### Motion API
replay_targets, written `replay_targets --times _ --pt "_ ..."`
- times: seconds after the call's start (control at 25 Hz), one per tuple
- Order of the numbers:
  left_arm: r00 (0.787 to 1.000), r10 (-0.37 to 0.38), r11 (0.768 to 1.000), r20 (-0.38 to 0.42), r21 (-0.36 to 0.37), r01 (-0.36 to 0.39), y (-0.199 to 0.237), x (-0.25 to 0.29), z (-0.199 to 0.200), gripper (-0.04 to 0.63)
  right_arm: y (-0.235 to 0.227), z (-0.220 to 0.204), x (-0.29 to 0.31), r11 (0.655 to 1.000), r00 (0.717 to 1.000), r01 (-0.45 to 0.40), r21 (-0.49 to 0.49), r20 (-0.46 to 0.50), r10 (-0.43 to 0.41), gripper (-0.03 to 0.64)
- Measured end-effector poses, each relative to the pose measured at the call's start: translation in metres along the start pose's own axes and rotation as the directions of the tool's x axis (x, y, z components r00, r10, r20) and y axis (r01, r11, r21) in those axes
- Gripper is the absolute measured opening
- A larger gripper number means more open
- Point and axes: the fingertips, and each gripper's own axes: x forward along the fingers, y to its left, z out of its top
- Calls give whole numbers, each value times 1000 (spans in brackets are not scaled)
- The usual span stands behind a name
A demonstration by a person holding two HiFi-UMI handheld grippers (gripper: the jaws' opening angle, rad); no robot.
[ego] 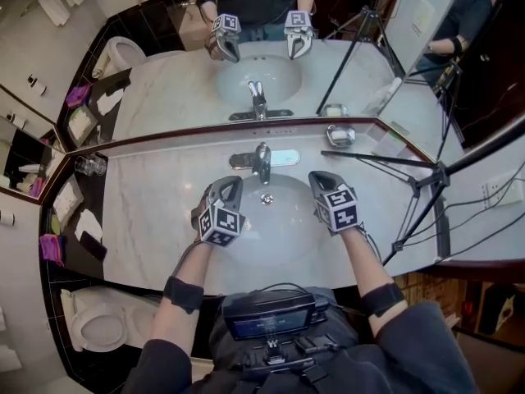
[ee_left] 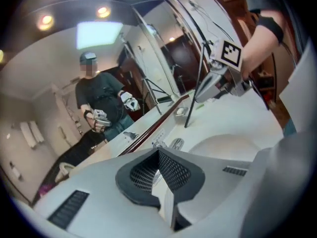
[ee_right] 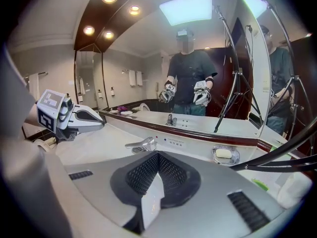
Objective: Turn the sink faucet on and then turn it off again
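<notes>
The left gripper (ego: 230, 185) and right gripper (ego: 319, 178) hang over the basin (ego: 279, 238), each with its jaws together. The faucet (ego: 262, 162) stands just ahead of the tips, between the two grippers and nearer the left; neither touches it. The drain (ego: 267, 199) lies between them. A soap dish (ego: 340, 135) sits ahead of the right jaws by the mirror (ego: 344, 48), and a tripod (ego: 420, 182) stands to their right.

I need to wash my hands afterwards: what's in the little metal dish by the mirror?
A white bar of soap lies in the soap dish. The dish floor beneath the bar is covered, so nothing there can be seen.
</notes>
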Motion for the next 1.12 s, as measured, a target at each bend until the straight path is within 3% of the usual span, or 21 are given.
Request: replay_targets --times 0.08,0.2,0.32,0.76,1.12 --pt "1000 0 986 31 -164 5 7 -9 0 0 3 3 -2 1000 1000 -8 -11 6 8 18" --pt "998 17 923 65 -384 9 22 -26 -8 0 8 6 -7 1000 1000 -12 -18 15 12 18" --pt "996 53 880 67 -475 -15 35 -42 -19 0 12 8 -11 1000 1000 -15 -23 22 15 18" --pt "992 88 849 85 -528 -30 40 -79 -27 0 25 8 -22 999 999 -11 -34 32 13 18" --pt "994 86 865 67 -501 -41 35 -79 -31 0 25 3 -23 999 999 -8 -33 33 9 18"
